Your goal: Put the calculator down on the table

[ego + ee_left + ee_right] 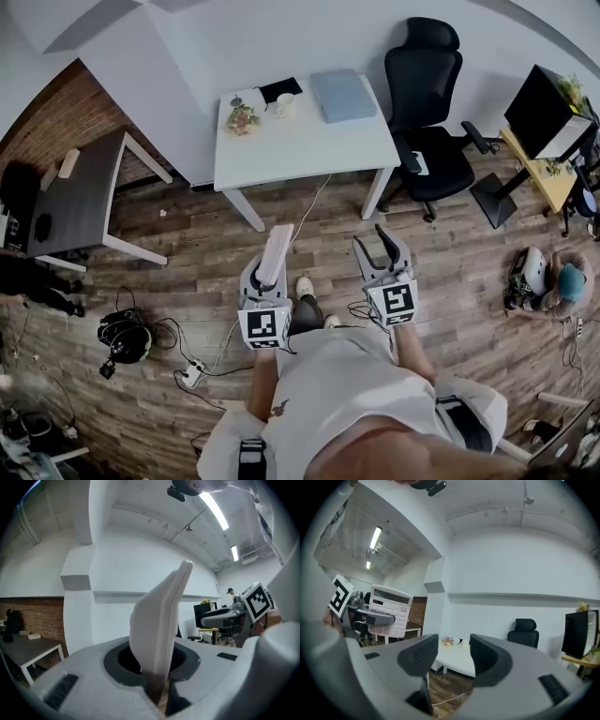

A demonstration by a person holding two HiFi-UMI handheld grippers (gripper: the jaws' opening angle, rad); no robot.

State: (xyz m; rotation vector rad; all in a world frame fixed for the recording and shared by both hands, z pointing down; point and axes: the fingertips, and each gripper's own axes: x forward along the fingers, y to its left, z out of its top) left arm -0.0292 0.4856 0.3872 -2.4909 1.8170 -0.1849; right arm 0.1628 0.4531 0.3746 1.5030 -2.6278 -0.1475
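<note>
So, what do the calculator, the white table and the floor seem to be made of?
The calculator looks like matte white plastic: smooth moulded body with rows of keys. The table seems white laminate or painted board, flat and even; I cannot say which. The floor looks like wood planks or wood-look vinyl, with grain and plank seams.

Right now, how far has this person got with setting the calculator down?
Done: the calculator is picked up, clamped in the left gripper. In hand: it is held over the wood floor, short of the white table. Left: reach the table, set it down. The right gripper is open, empty.
</note>
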